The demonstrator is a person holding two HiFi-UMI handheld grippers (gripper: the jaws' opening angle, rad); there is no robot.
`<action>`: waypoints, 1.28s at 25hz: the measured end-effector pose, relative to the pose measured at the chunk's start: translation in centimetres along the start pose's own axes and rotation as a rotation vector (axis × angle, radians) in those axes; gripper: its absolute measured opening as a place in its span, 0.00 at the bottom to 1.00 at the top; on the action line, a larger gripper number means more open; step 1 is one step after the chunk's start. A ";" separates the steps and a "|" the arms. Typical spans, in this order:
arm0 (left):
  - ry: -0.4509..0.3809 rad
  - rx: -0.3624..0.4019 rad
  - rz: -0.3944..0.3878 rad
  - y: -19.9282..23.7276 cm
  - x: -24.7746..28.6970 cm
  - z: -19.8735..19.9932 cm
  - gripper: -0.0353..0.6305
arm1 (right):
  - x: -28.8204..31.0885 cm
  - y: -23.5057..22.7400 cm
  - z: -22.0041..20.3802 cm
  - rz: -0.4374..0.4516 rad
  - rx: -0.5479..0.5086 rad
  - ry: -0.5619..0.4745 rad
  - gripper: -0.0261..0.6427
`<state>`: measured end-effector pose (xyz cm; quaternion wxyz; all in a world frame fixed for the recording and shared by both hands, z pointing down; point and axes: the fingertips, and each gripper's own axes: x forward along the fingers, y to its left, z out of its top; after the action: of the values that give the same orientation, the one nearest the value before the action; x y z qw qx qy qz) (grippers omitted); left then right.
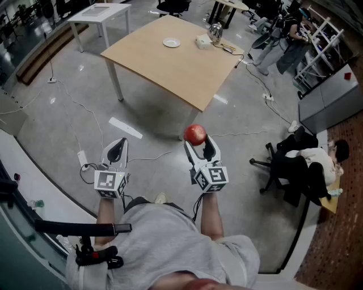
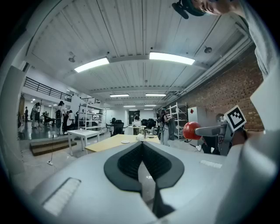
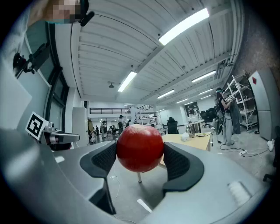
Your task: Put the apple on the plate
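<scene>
A red apple (image 1: 195, 134) (image 3: 140, 148) sits between the pads of my right gripper (image 1: 196, 139) (image 3: 140, 158), which is shut on it and held level above the floor. It also shows as a red ball (image 2: 191, 130) at the right of the left gripper view. My left gripper (image 1: 118, 146) (image 2: 142, 159) is shut with nothing in it, level, to the left of the right one. A small white plate (image 1: 171, 42) (image 2: 125, 141) lies on the wooden table (image 1: 170, 71) far ahead of both grippers.
On the table's far end stand a white box (image 1: 203, 41) and a metal kettle (image 1: 215, 31). Cables (image 1: 85, 122) run over the grey floor. A white table (image 1: 101, 12) stands at the back left. A black office chair (image 1: 286, 173) and a seated person (image 1: 320, 158) are at the right.
</scene>
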<state>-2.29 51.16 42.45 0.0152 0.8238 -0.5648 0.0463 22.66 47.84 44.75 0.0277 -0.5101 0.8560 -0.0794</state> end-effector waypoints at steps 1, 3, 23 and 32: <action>-0.001 -0.002 0.002 0.1 -0.1 -0.1 0.08 | 0.0 0.1 -0.1 -0.001 -0.007 0.001 0.55; -0.003 -0.004 0.007 0.2 -0.3 -0.2 0.08 | 0.1 0.2 -0.2 -0.001 -0.014 0.000 0.55; 0.029 -0.017 0.078 3.5 0.8 -1.3 0.08 | 5.3 0.9 -1.3 0.075 -0.027 0.043 0.55; 0.022 -0.022 0.065 10.0 8.4 -1.3 0.08 | 14.4 -0.7 -1.0 0.060 -0.045 0.053 0.55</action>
<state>-8.69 39.87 44.26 0.0292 0.8043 -0.5915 0.0495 16.23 35.03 46.33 -0.0041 -0.4825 0.8728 -0.0730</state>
